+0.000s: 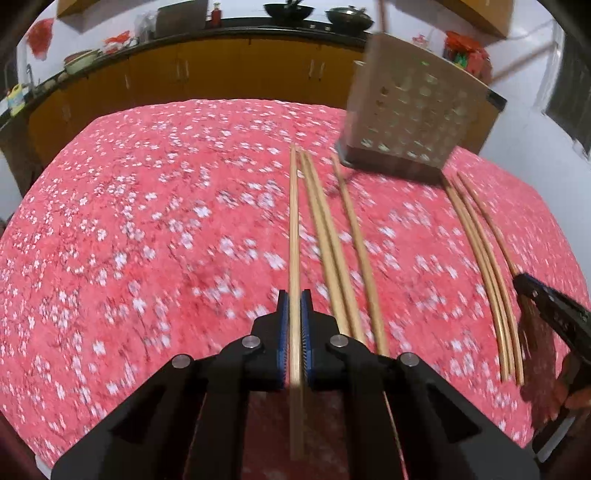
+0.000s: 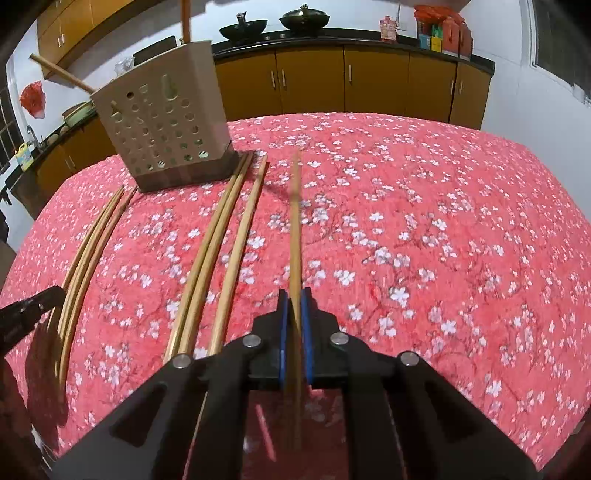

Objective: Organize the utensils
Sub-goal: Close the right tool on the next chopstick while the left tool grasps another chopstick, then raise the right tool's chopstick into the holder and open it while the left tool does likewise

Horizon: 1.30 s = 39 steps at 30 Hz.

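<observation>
My left gripper [image 1: 294, 299] is shut on a wooden chopstick [image 1: 294, 229] that points forward over the table. My right gripper [image 2: 294, 299] is shut on another wooden chopstick [image 2: 295, 221], also pointing forward. Several loose chopsticks [image 1: 332, 240] lie on the red floral tablecloth [image 1: 147, 221] right of the left gripper; a second bunch [image 1: 484, 258] lies farther right. In the right wrist view the loose chopsticks [image 2: 218, 251] lie left of my gripper, with another bunch [image 2: 88, 251] farther left. A beige perforated utensil holder [image 1: 410, 110] [image 2: 166, 122] stands at the far side and holds wooden handles.
The other gripper's black edge shows at the right border of the left wrist view [image 1: 554, 314] and at the left border of the right wrist view [image 2: 26, 314]. Yellow cabinets [image 2: 369, 81] with woks [image 2: 299, 16] on a dark counter stand behind the table.
</observation>
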### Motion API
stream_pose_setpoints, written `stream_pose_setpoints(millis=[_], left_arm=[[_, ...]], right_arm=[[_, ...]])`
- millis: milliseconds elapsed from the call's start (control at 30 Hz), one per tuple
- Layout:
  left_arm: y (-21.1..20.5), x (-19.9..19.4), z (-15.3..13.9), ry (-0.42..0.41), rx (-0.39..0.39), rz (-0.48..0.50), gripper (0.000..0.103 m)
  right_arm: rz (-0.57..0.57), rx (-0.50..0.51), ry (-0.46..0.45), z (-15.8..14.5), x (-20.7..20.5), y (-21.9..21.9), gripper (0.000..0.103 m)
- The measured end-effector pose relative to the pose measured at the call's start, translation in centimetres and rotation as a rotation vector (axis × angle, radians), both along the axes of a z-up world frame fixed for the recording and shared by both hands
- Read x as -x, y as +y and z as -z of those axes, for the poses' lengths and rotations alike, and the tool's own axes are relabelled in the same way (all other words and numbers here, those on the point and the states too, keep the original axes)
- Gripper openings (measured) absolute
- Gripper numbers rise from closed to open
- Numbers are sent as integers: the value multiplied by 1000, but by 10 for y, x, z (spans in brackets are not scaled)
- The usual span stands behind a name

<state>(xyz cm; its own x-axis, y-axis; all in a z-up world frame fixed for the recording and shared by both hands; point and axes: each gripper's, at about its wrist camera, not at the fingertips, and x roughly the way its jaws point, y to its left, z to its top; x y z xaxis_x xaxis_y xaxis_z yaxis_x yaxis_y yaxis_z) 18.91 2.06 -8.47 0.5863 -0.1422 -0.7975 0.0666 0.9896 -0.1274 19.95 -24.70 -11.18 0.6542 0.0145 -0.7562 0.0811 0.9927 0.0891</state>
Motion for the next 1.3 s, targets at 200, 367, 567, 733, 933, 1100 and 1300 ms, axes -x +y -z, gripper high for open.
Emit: stream_pose_setpoints(millis=[200,367,567,733,933,1100,1300], left_arm=[[19,-28,1,-11,7,-52,7],[25,-30,2,-39,12,-47,8],[24,-35,-1,-38,20,-52,8],[27,-27,0,-41,44,-62,9],[28,-24,0,-42,48,-64,9],[29,-23,0,-43,51,-65,9],[29,-24,0,-43,52,-65,9]], right_arm=[[43,3,-2,-2,-26,-14,8],[62,-14,-1,-2,-38,-21,8],[62,-19,-2,-1,-40,-22,8],[63,-33,-5,-1,-37,-23,9],[64,-36,-6,0,-37,-22,9],[65,-39,-7,0,-37,-22,9],[64,-42,-8,0,-37,-23,9]])
